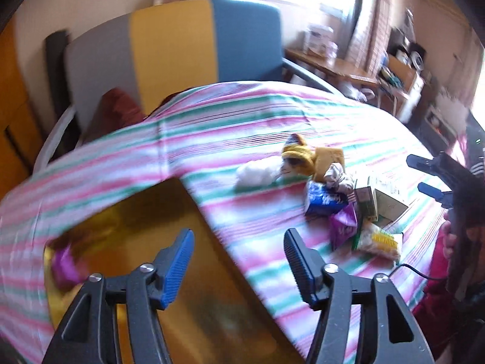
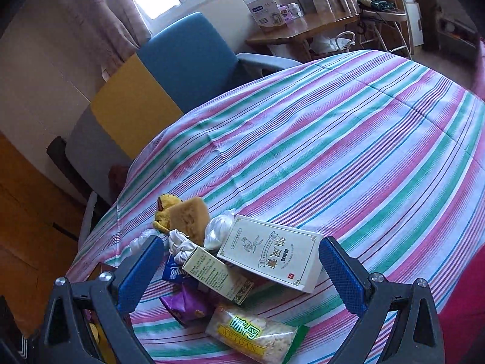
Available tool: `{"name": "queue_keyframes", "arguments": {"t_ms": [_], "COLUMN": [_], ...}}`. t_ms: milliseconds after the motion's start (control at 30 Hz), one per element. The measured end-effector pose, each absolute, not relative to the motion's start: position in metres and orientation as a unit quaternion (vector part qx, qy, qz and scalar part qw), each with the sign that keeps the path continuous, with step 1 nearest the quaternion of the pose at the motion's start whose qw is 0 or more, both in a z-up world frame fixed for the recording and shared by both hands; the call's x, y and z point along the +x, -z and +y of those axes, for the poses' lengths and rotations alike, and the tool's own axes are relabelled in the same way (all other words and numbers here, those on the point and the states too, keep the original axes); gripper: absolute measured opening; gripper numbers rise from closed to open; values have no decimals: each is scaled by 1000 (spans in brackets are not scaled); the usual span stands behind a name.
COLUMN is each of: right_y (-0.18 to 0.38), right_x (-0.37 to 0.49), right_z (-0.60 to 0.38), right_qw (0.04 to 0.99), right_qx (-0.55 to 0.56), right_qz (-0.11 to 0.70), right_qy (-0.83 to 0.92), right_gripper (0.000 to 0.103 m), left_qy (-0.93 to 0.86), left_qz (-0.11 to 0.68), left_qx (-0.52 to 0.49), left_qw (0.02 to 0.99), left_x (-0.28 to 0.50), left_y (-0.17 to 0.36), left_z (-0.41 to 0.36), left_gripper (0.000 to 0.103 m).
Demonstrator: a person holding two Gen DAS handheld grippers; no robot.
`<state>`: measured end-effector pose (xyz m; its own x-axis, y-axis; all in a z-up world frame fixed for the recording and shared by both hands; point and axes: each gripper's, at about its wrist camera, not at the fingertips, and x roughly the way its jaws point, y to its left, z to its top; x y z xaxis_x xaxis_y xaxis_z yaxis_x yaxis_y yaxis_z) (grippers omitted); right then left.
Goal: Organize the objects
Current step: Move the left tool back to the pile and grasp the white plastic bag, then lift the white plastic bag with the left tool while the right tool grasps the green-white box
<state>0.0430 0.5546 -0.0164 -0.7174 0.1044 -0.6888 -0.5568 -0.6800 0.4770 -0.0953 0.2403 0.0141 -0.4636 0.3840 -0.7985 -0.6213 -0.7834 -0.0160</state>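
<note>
A heap of small items lies on the striped bedcover (image 2: 333, 139): a white box (image 2: 272, 253), a slim cream box (image 2: 218, 274), a blue packet (image 2: 174, 271), a purple packet (image 2: 185, 305), a snack pack (image 2: 253, 332), a yellow sponge (image 2: 189, 220) and a yellow cloth (image 2: 163, 209). My right gripper (image 2: 239, 273) is open and empty, just above the heap. My left gripper (image 1: 239, 262) is open and empty over a yellow container (image 1: 145, 242) that holds a purple packet (image 1: 65, 265). The heap also shows in the left wrist view (image 1: 348, 203), as does my right gripper (image 1: 430, 176).
A grey, yellow and blue chair (image 1: 194, 51) stands behind the bed. A wooden desk (image 2: 303, 27) with boxes and bottles is under the window. A black cable (image 1: 409, 270) runs along the bed's right edge. Cluttered shelves (image 1: 403, 60) fill the far right.
</note>
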Motion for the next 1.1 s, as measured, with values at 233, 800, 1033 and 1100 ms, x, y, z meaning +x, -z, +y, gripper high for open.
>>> {"name": "queue_keyframes", "arguments": {"t_ms": [233,800,1033,1100], "right_y": [18,25,23,25], "right_x": [41,40,44,45], "right_z": [554,560,567,569], "right_qw": [164,146,164,169], "right_qx": [-323,-328,-319,-319], "right_qz": [360,388,390,394], "right_qy": [-860,-849,-848,-845], "right_gripper": [103,103,103,103], "left_qy": [-817,-767,-786,-790], "left_qz": [197,273,199,186], "left_qx": [-441,-497,-483,-481], "left_qw": [314,301,330,331], "left_x": [-141,-202,-158,-144], "left_y": [10,91,58,51], "left_z": [314,377,331,320], "left_gripper": [73,40,39,39]}}
